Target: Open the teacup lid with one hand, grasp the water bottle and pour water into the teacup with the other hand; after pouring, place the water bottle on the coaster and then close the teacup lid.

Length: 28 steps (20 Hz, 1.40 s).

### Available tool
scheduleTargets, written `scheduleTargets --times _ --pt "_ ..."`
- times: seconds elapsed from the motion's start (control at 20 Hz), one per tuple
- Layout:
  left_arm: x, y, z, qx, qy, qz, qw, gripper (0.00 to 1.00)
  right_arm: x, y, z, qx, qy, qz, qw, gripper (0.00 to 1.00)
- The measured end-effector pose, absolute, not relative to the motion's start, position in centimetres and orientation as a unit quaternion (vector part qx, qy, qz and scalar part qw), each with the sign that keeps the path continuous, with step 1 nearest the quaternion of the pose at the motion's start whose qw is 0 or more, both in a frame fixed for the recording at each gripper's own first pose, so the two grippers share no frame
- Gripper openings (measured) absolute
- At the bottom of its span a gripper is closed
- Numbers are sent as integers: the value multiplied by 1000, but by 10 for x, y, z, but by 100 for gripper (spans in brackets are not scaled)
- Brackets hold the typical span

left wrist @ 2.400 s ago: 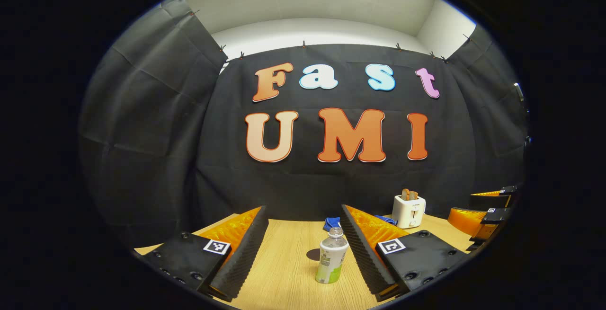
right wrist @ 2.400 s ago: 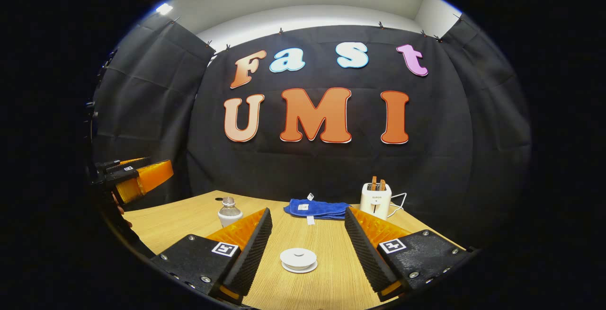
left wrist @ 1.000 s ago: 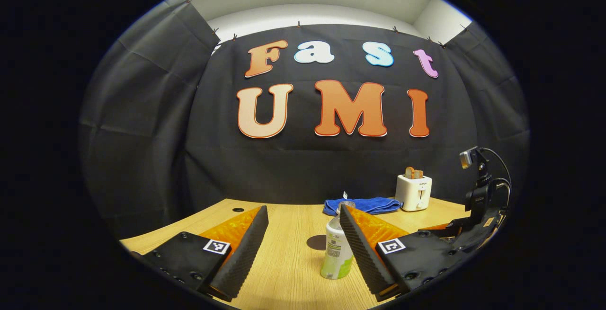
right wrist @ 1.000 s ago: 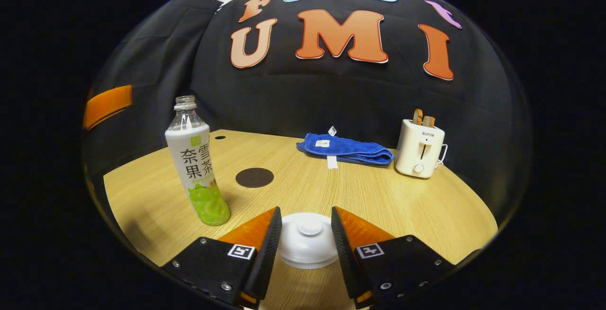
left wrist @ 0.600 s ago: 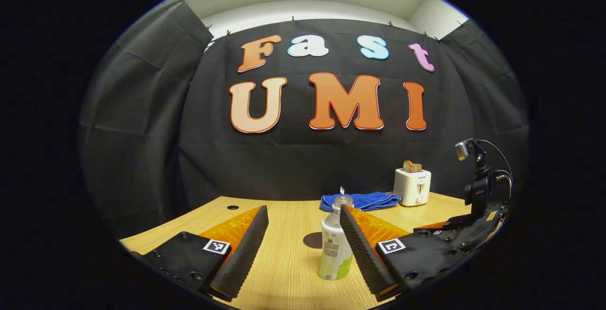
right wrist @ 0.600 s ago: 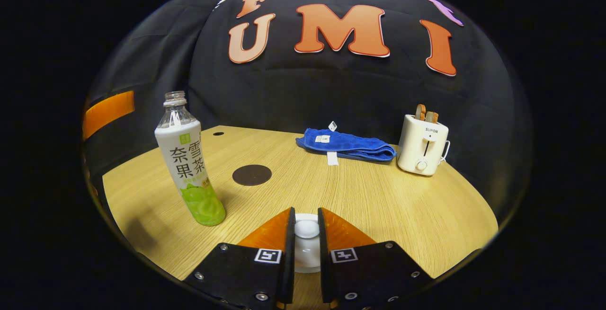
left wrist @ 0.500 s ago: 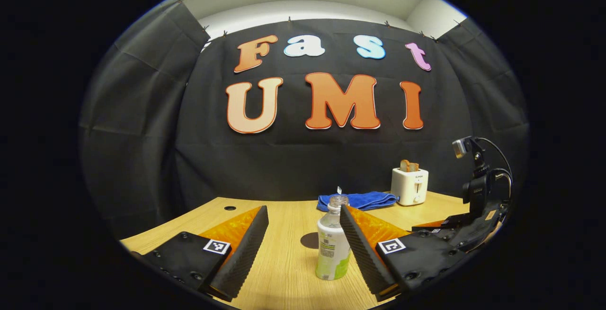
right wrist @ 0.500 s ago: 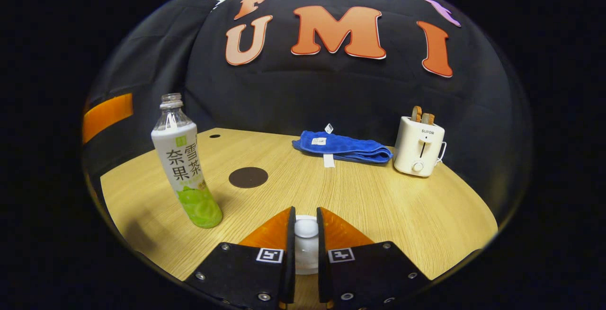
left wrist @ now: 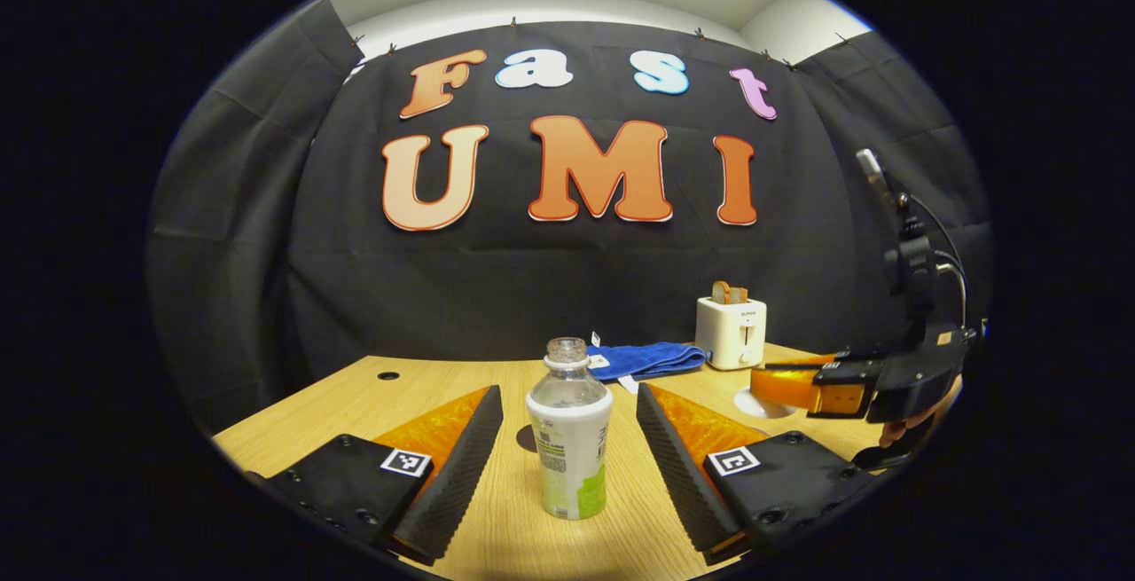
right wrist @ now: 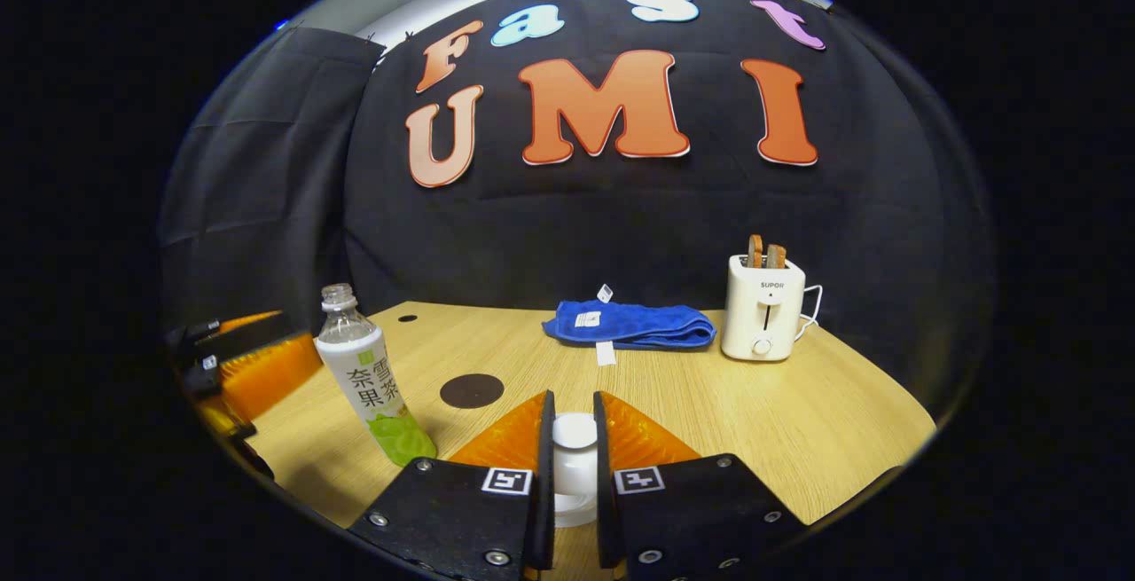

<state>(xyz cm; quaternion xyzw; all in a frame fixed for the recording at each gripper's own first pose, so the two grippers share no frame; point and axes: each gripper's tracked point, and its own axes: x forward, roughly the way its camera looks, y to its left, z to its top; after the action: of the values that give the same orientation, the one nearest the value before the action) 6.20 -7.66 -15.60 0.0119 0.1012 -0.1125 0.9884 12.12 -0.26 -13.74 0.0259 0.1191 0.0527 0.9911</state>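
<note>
Right hand-held gripper (right wrist: 572,457) clamped on teacup lid (right wrist: 575,432) knob; left hand-held gripper (left wrist: 567,439) spread wide around water bottle (left wrist: 568,428).

Left gripper view: low over the wooden table (left wrist: 417,386), facing the back wall, water bottle (left wrist: 569,430) close at centre. Right gripper view: likewise low and wall-facing, set further right. Shared: water bottle (right wrist: 368,381) at lower left, blue towel (right wrist: 631,324), toaster (right wrist: 763,306), coaster (right wrist: 472,390).

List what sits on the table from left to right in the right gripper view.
water bottle → coaster → blue towel → toaster
</note>
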Motion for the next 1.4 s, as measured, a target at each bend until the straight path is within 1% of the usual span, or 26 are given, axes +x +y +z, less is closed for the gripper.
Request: scheduleTargets --times 0.3,0.45,0.6,0.65,0.7,0.75,0.8,0.85,0.95,1.05,1.1,1.2,1.3,1.4 --pt "73 -87 -212 25 154 -116 981 98 117 -23 -123 25 103 38 994 19" --pt "81 -88 -226 37 158 -115 980 98 116 -32 -120 24 100 32 994 19" --pt "85 -86 -240 42 170 -110 978 87 116 -40 -120 27 98 26 994 19" --pt "87 -85 -245 42 176 -109 978 77 116 -42 -120 28 97 25 995 19" --pt "96 -87 -249 38 174 -104 978 78 116 -44 -120 28 97 24 995 19" --pt "93 -84 -245 32 174 -106 979 73 116 -46 -121 28 96 23 995 19" --pt "94 -86 -246 26 174 -107 979 73 116 -49 -122 27 97 20 995 20" --pt "97 -87 -247 20 171 -107 979 70 116 -51 -123 27 99 20 995 19" --pt "103 -88 -254 18 174 -109 979 71 115 -58 -124 29 99 16 995 19" --pt "108 -87 -266 33 192 -103 976 72 114 -63 -125 34 97 13 995 19" --pt "111 -89 -262 37 181 -105 977 74 113 -65 -125 36 97 11 995 19" --pt "120 -90 -265 52 180 -99 977 75 113 -69 -125 39 96 9 995 20" --pt "120 -92 -263 51 177 -98 978 69 110 -73 -125 41 95 7 995 19" --pt "117 -93 -262 72 183 -96 976 67 108 -78 -129 42 98 4 994 19"
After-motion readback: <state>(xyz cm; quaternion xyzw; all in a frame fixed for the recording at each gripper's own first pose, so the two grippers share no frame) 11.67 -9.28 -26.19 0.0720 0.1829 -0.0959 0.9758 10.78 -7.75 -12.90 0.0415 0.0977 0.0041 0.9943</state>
